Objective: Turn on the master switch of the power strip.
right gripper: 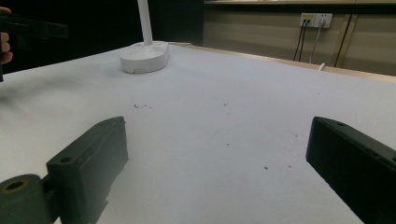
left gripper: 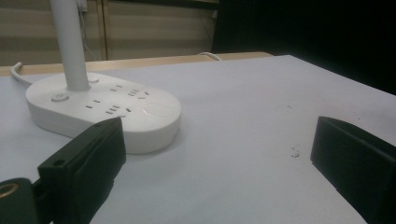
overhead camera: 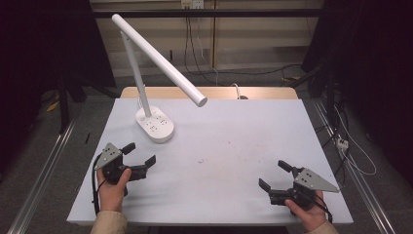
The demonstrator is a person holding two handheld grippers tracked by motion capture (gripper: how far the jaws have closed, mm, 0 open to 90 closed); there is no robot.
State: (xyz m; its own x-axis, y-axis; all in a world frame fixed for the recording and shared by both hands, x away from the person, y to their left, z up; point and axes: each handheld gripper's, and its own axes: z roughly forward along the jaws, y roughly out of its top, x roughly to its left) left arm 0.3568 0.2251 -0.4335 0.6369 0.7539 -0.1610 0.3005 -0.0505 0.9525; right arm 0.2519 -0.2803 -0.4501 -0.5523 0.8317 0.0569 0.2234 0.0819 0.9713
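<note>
Two grippers, left point(overhead camera: 139, 155) and right point(overhead camera: 274, 175), fingers spread, nothing held. Lamp point(overhead camera: 155, 125) near desk point(overhead camera: 234, 146) far-left corner. We judge base heavy, stiff, smooth; grip the post.

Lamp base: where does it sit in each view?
High view: lamp base left of centre, ahead of the left hand-held gripper.
Left gripper view: upper left, close behind the left jaw.
Right gripper view: far upper left.
Shared landmark: the white lamp post rising from the base.
</note>
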